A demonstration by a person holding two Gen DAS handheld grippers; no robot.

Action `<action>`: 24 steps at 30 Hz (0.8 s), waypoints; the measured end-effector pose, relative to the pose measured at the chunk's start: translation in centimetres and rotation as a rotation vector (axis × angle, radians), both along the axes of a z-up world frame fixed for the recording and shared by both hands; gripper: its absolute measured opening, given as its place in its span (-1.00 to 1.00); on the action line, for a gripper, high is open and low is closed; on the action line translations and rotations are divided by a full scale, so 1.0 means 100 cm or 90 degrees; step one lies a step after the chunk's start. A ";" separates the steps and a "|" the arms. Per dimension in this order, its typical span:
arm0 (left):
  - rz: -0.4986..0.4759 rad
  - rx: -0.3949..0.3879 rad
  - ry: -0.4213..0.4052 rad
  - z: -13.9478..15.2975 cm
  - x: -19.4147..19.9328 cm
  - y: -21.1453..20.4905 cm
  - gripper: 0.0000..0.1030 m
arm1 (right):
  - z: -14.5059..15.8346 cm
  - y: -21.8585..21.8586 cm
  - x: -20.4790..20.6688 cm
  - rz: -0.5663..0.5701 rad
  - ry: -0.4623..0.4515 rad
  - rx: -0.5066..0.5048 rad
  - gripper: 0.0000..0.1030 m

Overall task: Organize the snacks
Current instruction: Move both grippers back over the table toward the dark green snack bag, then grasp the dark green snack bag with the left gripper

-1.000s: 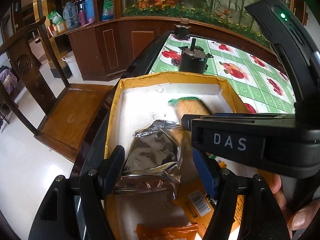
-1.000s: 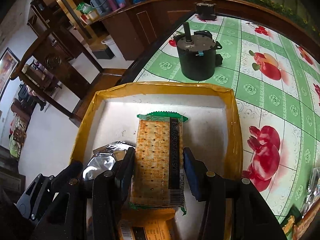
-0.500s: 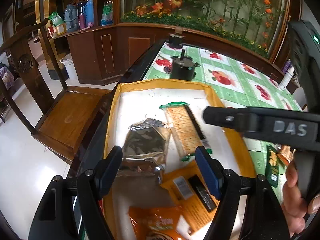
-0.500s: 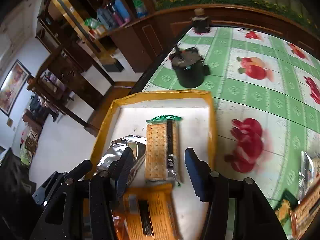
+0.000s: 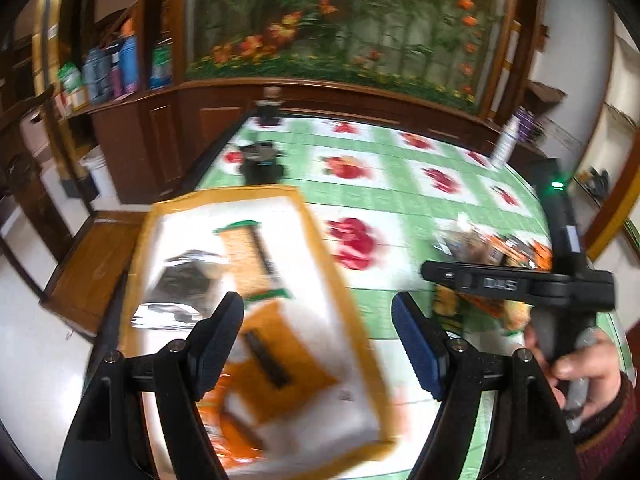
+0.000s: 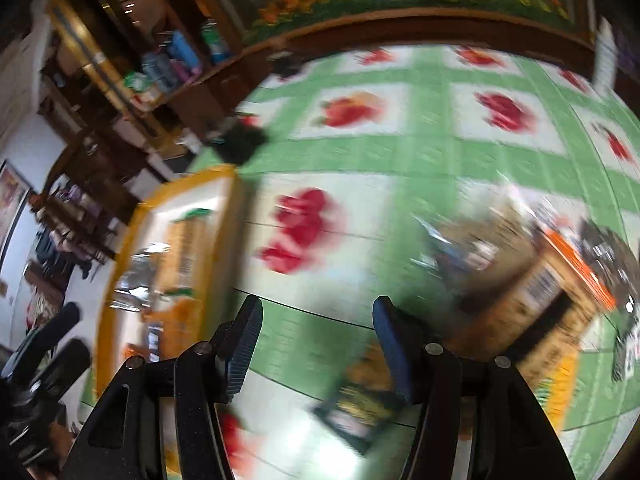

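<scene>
A yellow-rimmed box with a white floor holds a silver foil packet, a cracker packet and orange packets. My left gripper hangs open above the box's right rim, with nothing between its fingers. My right gripper is over the green cloth to the right of the box; its jaws are opening and are empty. A heap of loose snack packets lies further right, and a dark green packet lies just below the right gripper. Both views are blurred.
A black motor-like cylinder stands on the fruit-patterned tablecloth behind the box. A white bottle stands at the far right edge. A wooden chair sits beside the table on the left. A hand holds the right gripper's handle.
Both grippers have drawn back from the box and swung right. The foil and cracker packets stay lying in the box. The right jaws stand wider than before.
</scene>
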State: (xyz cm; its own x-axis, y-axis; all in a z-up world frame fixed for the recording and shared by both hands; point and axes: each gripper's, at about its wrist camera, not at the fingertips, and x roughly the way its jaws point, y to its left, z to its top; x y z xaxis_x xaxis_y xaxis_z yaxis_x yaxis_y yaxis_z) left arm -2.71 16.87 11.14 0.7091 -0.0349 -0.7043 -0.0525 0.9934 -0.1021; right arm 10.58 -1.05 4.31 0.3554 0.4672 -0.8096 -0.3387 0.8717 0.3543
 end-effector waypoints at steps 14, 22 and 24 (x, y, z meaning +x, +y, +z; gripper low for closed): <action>-0.105 0.088 0.094 -0.057 0.050 -0.116 0.56 | 0.013 -0.113 -0.021 -0.028 -0.047 0.152 0.20; -0.090 0.110 0.138 -0.089 0.078 -0.138 0.56 | 0.012 -0.139 -0.011 -0.124 -0.051 0.088 0.20; -0.085 0.111 0.143 -0.097 0.083 -0.139 0.57 | 0.011 -0.136 -0.011 -0.137 -0.059 0.043 0.20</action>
